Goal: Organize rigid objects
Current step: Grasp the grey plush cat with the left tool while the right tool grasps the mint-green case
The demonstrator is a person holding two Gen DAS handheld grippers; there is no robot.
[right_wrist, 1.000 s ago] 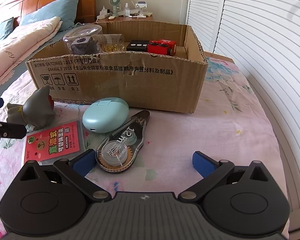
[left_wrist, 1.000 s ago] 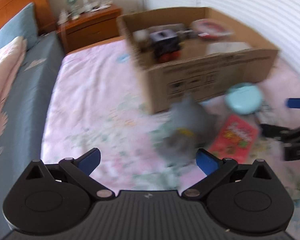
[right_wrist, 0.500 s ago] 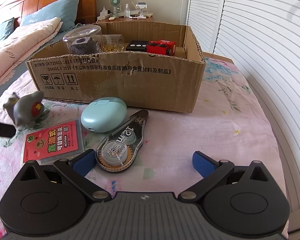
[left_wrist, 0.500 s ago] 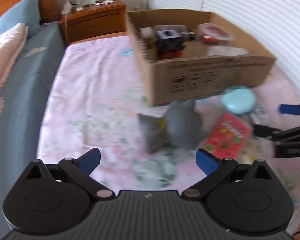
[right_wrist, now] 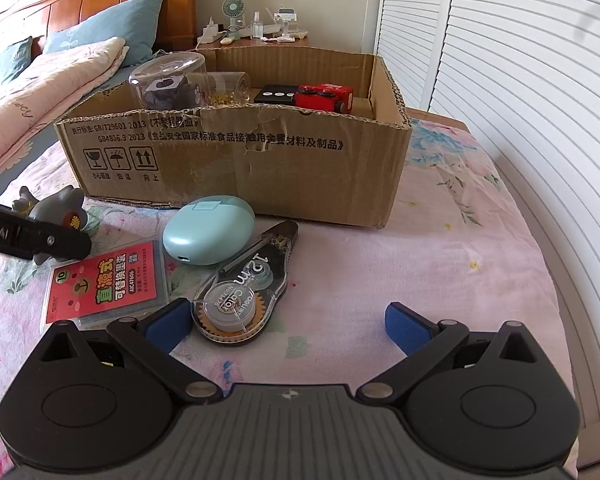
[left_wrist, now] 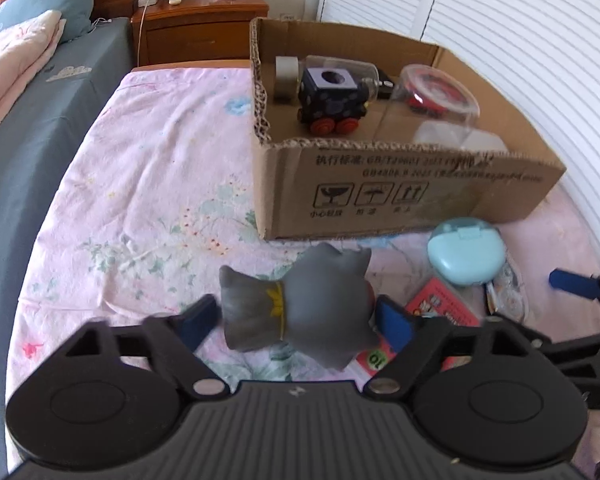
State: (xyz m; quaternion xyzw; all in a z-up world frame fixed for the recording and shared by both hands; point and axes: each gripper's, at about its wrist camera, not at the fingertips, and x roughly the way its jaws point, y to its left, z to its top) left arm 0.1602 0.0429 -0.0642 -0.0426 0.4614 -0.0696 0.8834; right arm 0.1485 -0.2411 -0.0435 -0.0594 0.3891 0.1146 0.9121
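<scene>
Closing left tongs (left_wrist: 296,320) around grey toy (left_wrist: 300,312) on bed (left_wrist: 148,184) beside box (left_wrist: 380,196), pads seemingly touching; right tongs (right_wrist: 288,322) spread wide, empty.

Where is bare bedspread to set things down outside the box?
Free: bedspread right of the tape dispenser, and left of the cardboard box. Crowded: before the box, around grey toy, mint case, red packet.
</scene>
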